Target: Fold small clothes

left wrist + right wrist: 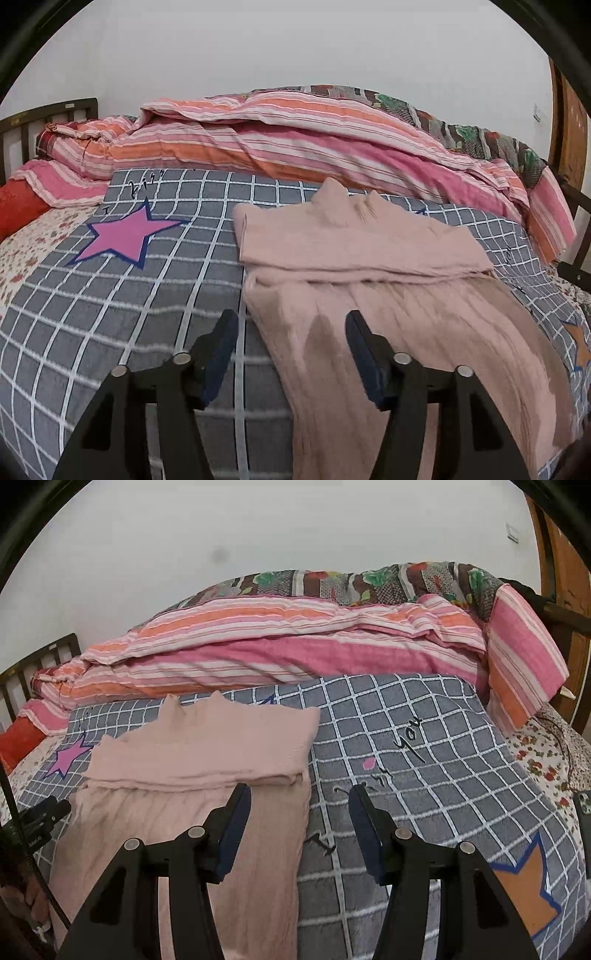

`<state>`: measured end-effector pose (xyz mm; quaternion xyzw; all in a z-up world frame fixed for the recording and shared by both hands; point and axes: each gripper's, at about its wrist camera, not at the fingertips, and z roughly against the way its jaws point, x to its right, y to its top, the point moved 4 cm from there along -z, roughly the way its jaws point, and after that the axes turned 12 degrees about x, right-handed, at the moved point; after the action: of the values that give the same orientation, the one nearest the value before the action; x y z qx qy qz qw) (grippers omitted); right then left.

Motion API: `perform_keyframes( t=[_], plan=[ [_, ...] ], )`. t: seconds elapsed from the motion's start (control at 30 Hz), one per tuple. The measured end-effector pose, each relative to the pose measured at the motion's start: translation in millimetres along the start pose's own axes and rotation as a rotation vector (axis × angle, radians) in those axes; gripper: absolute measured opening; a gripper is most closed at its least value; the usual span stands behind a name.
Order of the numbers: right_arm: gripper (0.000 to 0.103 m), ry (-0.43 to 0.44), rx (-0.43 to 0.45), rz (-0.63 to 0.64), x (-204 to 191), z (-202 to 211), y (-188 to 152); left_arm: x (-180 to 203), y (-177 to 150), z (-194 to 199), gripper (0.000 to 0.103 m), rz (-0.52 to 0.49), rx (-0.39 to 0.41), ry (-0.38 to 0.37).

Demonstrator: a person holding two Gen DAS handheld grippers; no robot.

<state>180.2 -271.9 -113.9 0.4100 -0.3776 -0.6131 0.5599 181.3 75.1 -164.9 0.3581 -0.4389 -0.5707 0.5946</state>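
Note:
A pale pink knit garment (369, 288) lies flat on a grey checked blanket (110, 302), its upper part folded over in a band across the body. My left gripper (291, 319) is open and empty above the garment's near left edge. In the right wrist view the same garment (192, 775) lies left of centre. My right gripper (300, 794) is open and empty over the garment's near right edge, its left finger above the cloth and its right finger above the blanket (424, 775).
A rolled pink and orange striped quilt (295, 140) lies along the far side of the bed, against a white wall. A dark bed frame (22, 125) shows at far left. A phone (583, 805) lies at the right edge. The left gripper's body (40, 819) shows at left.

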Motion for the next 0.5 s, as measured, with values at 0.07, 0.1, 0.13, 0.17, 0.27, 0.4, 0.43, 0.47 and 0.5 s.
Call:
perform_keyframes(
  t=[0.07,0.1,0.13,0.17,0.27,0.4,0.43,0.47,0.5],
  plan=[
    [0.054,0.002,-0.004,0.002,-3.0,7.9,-6.2,-0.9,-3.3,8.0,0.064,0.004,0.004,-0.002],
    [0.054,0.001,-0.008,0.001,-4.2,11.7,-9.3,-0.6,-4.8,11.9,0.064,0.004,0.006,-0.01],
    [0.054,0.001,-0.008,0.001,-4.2,11.7,-9.3,-0.8,-6.4,17.4,0.066,0.006,0.009,-0.019],
    [0.054,0.0,-0.011,0.0,-4.9,14.4,-11.8,-1.4,-7.7,21.3,0.066,0.011,0.013,-0.022],
    [0.054,-0.015,-0.029,0.006,-9.8,29.1,-20.5,-4.0,-13.9,33.9,0.067,0.03,0.013,-0.035],
    [0.054,-0.021,-0.031,0.006,-12.3,43.1,-25.7,-8.8,-23.3,46.8,0.068,0.047,-0.017,-0.035],
    [0.054,-0.021,-0.031,0.003,-12.8,51.3,-28.9,-10.1,-27.1,51.3,0.068,0.056,-0.031,-0.031],
    [0.054,-0.021,-0.031,0.003,-12.8,51.3,-28.9,-10.6,-30.1,55.2,0.068,0.059,-0.037,-0.034],
    [0.054,-0.026,-0.039,0.005,-13.0,58.3,-32.1,-10.7,-33.5,60.3,0.068,0.058,-0.042,-0.04]
  ],
)
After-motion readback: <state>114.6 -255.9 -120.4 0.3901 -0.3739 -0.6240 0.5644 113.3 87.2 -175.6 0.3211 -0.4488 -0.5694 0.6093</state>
